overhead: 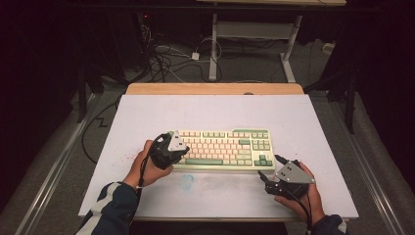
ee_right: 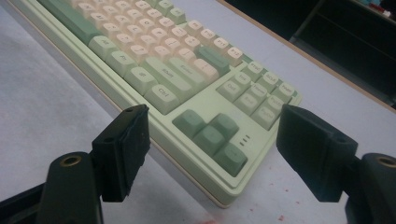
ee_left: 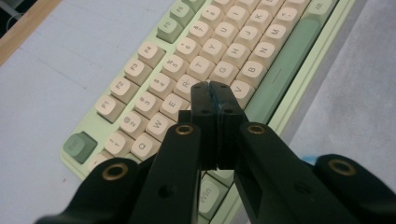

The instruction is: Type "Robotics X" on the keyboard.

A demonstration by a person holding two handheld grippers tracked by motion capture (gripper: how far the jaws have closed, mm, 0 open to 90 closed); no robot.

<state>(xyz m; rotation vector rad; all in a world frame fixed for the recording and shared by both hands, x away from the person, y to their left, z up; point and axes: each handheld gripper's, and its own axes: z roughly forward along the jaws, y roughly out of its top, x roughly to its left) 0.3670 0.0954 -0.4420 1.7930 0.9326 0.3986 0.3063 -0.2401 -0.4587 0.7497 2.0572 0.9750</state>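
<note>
A pale green keyboard (overhead: 225,149) with cream and green keys lies in the middle of the white table. My left gripper (overhead: 182,148) is over its left end. In the left gripper view the keyboard (ee_left: 224,56) lies below, and the left gripper (ee_left: 214,88) is shut with its tips pressed together over the keys near F and G, holding nothing. My right gripper (overhead: 270,168) stands open by the keyboard's near right corner. In the right gripper view the right gripper (ee_right: 215,128) has its jaws wide apart on either side of that corner of the keyboard (ee_right: 205,126), near the arrow keys.
A white sheet (overhead: 147,117) covers the table, with a wooden strip (overhead: 215,88) along its far edge. A faint blue smudge (overhead: 188,181) marks the sheet in front of the keyboard. Cables and desk legs lie on the floor beyond.
</note>
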